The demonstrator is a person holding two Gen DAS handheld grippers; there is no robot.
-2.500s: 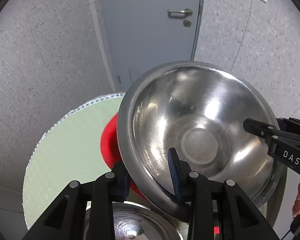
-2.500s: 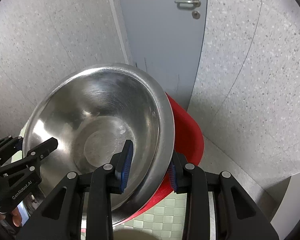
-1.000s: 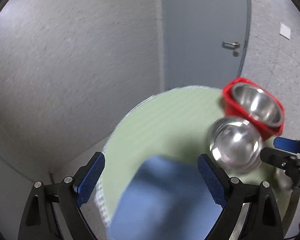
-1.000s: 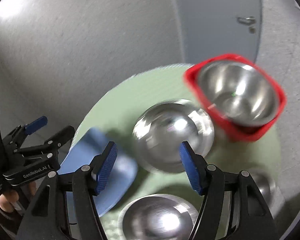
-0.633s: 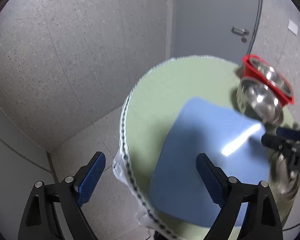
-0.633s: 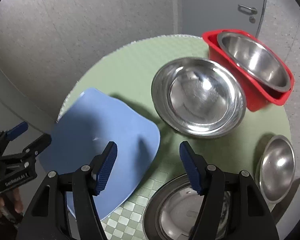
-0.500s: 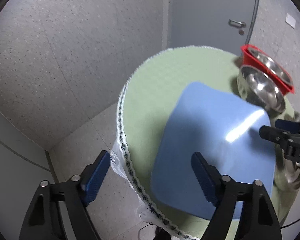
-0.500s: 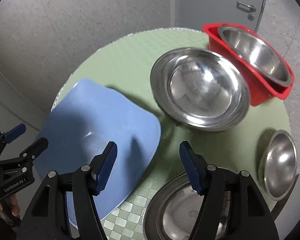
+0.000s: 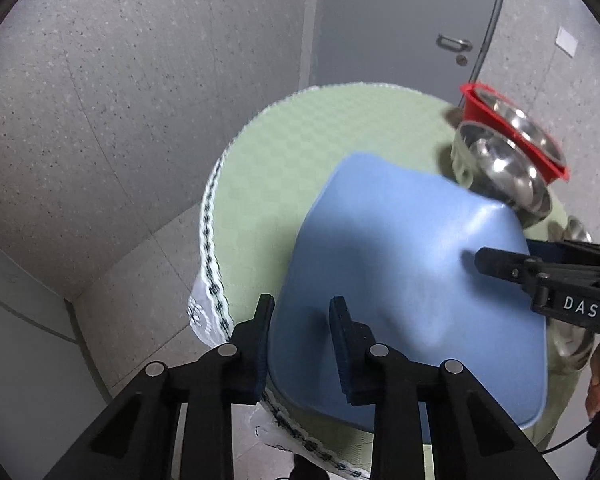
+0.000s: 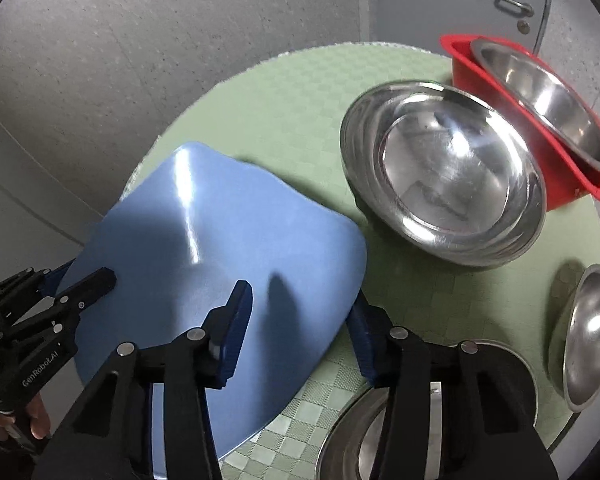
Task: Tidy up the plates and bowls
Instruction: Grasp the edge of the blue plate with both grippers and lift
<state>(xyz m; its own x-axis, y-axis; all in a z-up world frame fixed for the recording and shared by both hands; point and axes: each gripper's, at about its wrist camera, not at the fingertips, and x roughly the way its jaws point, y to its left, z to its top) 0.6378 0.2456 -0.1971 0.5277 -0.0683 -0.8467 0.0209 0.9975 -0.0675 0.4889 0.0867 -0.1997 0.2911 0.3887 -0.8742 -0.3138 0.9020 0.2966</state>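
A blue square plate point(image 9: 412, 280) lies on the round green table point(image 9: 300, 136), also in the right wrist view point(image 10: 204, 248). My left gripper point(image 9: 300, 332) straddles the plate's near-left edge, jaws narrowed around the rim. My right gripper point(image 10: 300, 320) straddles the plate's right edge, jaws still spread. A red tub point(image 10: 512, 120) at the far right holds a steel bowl point(image 10: 540, 96). A large steel bowl point(image 10: 444, 160) sits beside it.
A small steel bowl point(image 10: 588, 336) lies at the table's right edge. Another steel bowl point(image 10: 364, 440) sits at the front under the right gripper. A grey door point(image 9: 404, 20) and speckled walls stand behind. The table's lace edge point(image 9: 208, 264) drops to the floor at left.
Both grippers let go of the steel bowl, now in the red tub, pulled back, and came down on opposite edges of the blue plate. The left jaws have narrowed.
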